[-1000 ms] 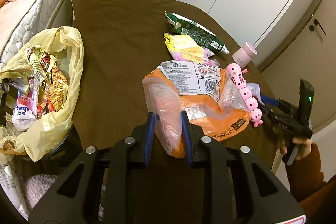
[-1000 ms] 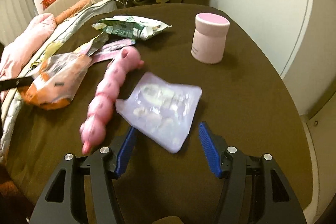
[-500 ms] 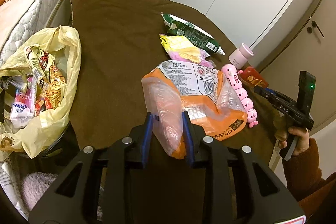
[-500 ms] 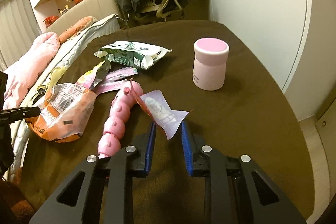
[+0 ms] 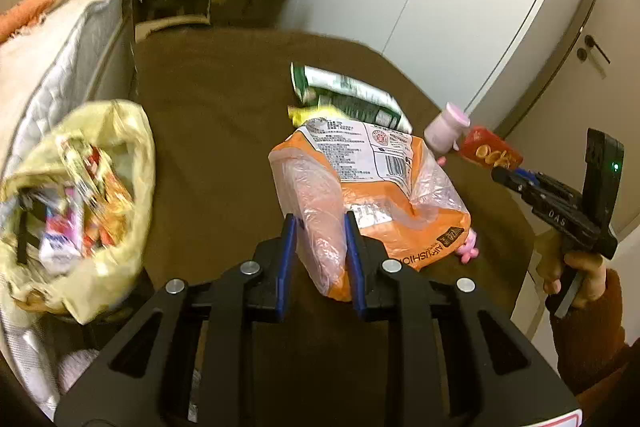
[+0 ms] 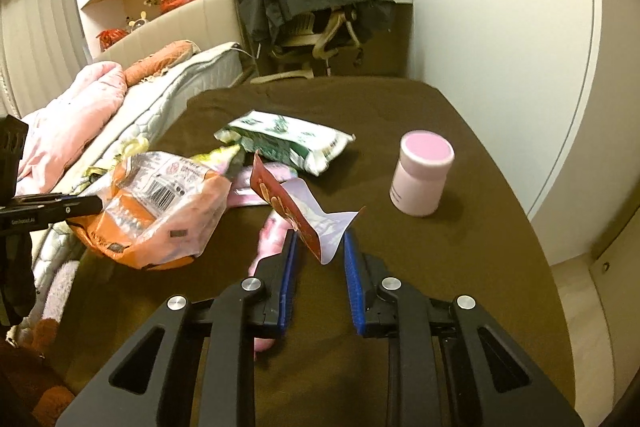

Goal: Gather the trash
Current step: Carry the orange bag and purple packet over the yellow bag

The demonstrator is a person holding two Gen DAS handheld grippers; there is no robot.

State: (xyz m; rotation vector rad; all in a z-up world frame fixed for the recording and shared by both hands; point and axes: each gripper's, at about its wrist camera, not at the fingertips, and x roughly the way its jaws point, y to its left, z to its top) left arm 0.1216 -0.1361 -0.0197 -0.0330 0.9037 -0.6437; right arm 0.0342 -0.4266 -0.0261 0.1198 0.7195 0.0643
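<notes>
left gripper (image 5: 320,247) pinches the near corner of the orange snack bag (image 5: 380,187), lifted above the brown table (image 5: 220,127); it looks light, crinkly and floppy, so an edge grip suits. right gripper (image 6: 320,251) is clamped on a thin red wrapper (image 6: 304,211), equally flimsy. farther left, the yellow trash bag (image 5: 132,131) gapes open.

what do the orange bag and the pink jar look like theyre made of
Orange bag: thin glossy plastic film, judging by its crinkles, its sheen and a see-through end. Pink jar: probably matte rigid plastic, smooth with soft highlights; frosted glass cannot be ruled out.
</notes>
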